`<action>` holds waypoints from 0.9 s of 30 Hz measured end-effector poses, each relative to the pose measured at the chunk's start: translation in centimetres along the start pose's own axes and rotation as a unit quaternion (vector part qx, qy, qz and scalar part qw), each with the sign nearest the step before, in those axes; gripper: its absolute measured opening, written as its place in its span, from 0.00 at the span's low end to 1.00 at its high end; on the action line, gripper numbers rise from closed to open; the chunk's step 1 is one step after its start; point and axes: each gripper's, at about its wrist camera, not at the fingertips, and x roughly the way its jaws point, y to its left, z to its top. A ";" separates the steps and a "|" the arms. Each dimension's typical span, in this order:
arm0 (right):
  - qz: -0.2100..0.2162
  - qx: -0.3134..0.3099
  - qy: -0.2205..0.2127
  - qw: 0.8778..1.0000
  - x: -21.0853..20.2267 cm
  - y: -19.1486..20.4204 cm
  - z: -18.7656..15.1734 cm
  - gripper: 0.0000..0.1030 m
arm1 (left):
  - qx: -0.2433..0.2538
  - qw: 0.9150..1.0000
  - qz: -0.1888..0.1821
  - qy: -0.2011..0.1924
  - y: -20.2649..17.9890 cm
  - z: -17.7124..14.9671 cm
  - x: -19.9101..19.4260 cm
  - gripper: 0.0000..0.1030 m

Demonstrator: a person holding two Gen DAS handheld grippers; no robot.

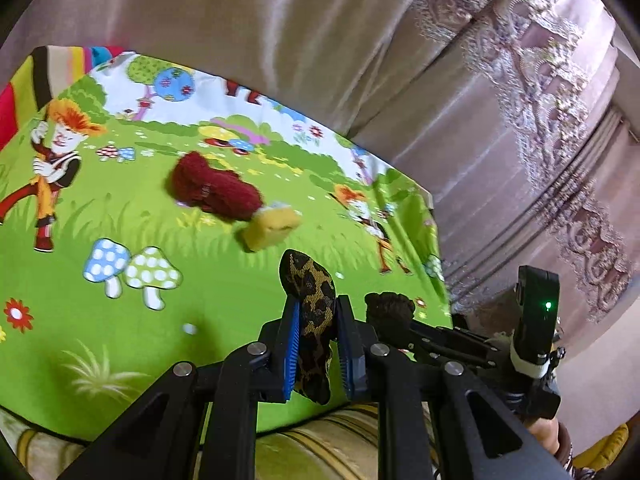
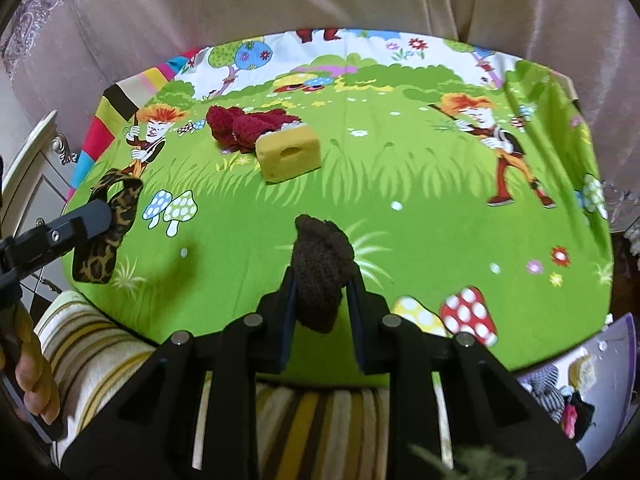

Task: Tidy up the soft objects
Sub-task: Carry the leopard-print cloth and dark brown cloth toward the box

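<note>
My left gripper [image 1: 318, 312] is shut on a leopard-print soft band [image 1: 314, 308], held above the green cartoon cloth [image 1: 120, 320]; the band also shows at the left of the right wrist view [image 2: 108, 232]. My right gripper [image 2: 322, 280] is shut on a dark brown fuzzy sock [image 2: 320, 268], which also shows in the left wrist view [image 1: 390, 308]. A dark red fuzzy sock pair [image 2: 244, 130] lies at the back of the cloth with a yellow sponge block [image 2: 290, 152] touching its right side. Both show in the left wrist view: the red socks [image 1: 212, 188] and the sponge [image 1: 272, 228].
The cloth [image 2: 440, 220] covers a table in front of pinkish curtains [image 1: 360, 40]. A striped cushion [image 2: 312, 416] lies at the near edge. A white cabinet [image 2: 36, 168] stands at left. A bin with mixed fabrics [image 2: 568, 392] sits at lower right.
</note>
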 end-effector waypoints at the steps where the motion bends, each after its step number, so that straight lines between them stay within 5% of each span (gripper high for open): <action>1: -0.003 0.002 -0.002 1.000 -0.5 -0.2 -0.3 0.27 | 0.005 1.000 -0.003 0.002 -0.6 -0.2 0.0 0.18; 27: -0.081 0.083 -0.048 0.992 -10.9 -10.5 -7.3 0.27 | 0.108 0.986 -0.077 0.096 -15.2 -5.4 4.3 0.18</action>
